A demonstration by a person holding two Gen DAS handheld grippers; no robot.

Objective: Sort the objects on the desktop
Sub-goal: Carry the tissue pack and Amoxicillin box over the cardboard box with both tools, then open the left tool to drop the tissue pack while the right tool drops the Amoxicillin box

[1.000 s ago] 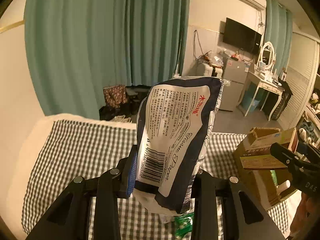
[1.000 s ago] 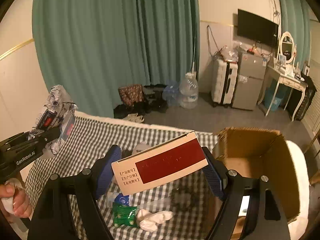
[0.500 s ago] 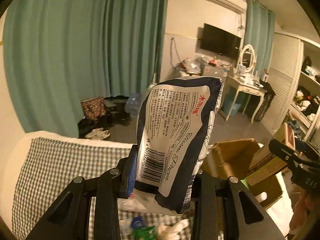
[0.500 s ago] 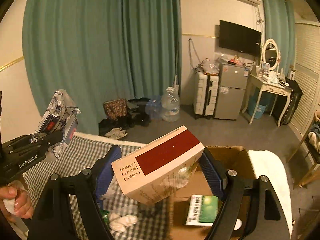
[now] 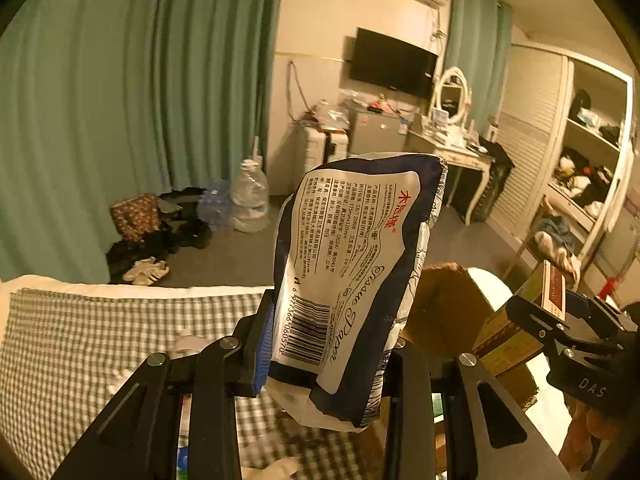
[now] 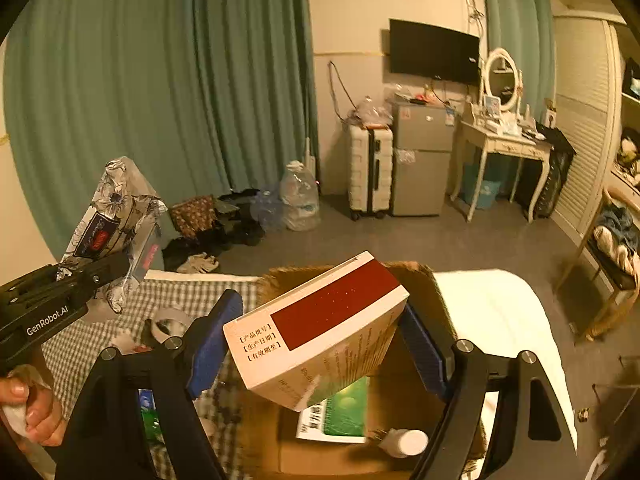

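Observation:
My left gripper (image 5: 332, 344) is shut on a navy-and-white tissue pack (image 5: 352, 280), which stands upright between its fingers. The right wrist view shows the same pack (image 6: 116, 216) and that gripper (image 6: 80, 284) at the left, over the checked cloth. My right gripper (image 6: 316, 344) is shut on a white-and-dark-red carton box (image 6: 320, 320), tilted, above an open cardboard box (image 6: 424, 280). Inside the cardboard box lie a green-and-white packet (image 6: 340, 412) and a white bottle (image 6: 404, 442). In the left wrist view the right gripper (image 5: 560, 332) hangs at the right, beyond the cardboard box (image 5: 444, 300).
A checked cloth (image 5: 80, 328) covers the table. On it lie a white tape roll (image 6: 168, 320), a green packet (image 6: 148, 420) and other small litter. A hand (image 6: 28, 412) holds the left tool. A white surface (image 6: 500, 328) lies right of the cardboard box.
Both grippers have swung to the right with their loads still held. The cardboard box has come under the red-and-white box, and it now sits close behind the tissue pack.

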